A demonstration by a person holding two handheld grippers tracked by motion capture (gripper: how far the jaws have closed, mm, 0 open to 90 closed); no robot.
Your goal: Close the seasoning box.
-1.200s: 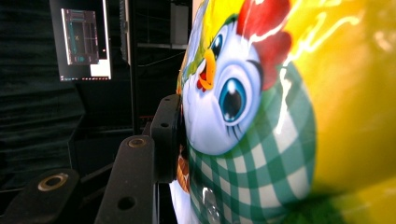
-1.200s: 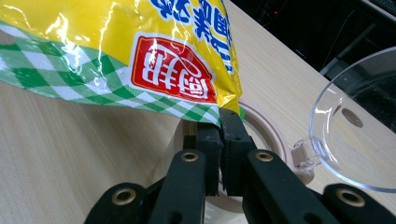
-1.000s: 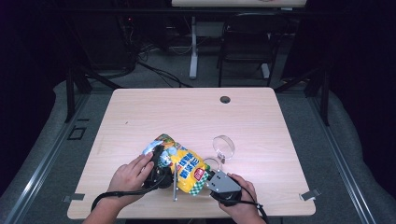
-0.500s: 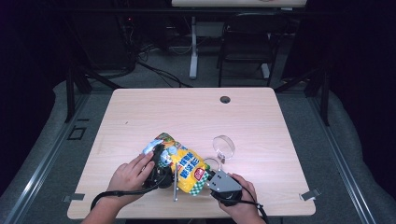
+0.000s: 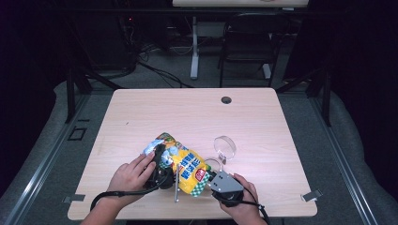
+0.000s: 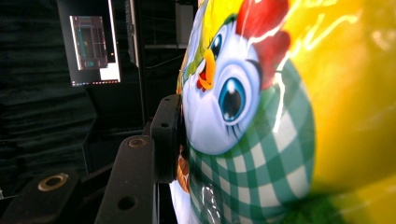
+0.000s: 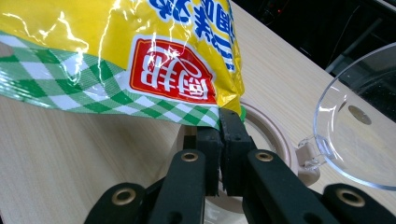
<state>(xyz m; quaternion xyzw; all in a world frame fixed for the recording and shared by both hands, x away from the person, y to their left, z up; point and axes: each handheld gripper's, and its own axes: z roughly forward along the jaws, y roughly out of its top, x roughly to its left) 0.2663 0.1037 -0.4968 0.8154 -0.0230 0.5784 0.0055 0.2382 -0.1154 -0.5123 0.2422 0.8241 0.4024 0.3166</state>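
Snack bag [image 5: 187,168]: yellow, with a green-and-white chequered lower band, a red label and a cartoon chicken; lies at the near middle of the tabletop [image 5: 197,115], held between both tongs.

Tabletop: light wood grain, with a dark round grommet [image 5: 226,100] near the far edge, well apart from the bag.

Container [image 7: 261,135]: round, beige, with a clear hinged lid [image 5: 225,145] standing open; just beside the bag's right corner, behind the right tongs.

Left tongs [image 5: 159,161]: black, in the person's left hand [image 5: 130,176]. In the left gripper view one jaw presses flat against the bag's [image 6: 261,121] side by the chicken print; the other jaw is hidden behind the bag, so the grip appears closed on it, jaws narrow.

Right tongs [image 7: 223,140]: black, grey plate on top, in the right hand [image 5: 241,206]. Jaws pinched together, nearly touching, gripping the sealed corner edge of the bag [image 7: 140,56] at the chequered band.

Thin metal rod [image 5: 177,185]: lies on the tabletop just beside the bag's near edge, between the two hands.
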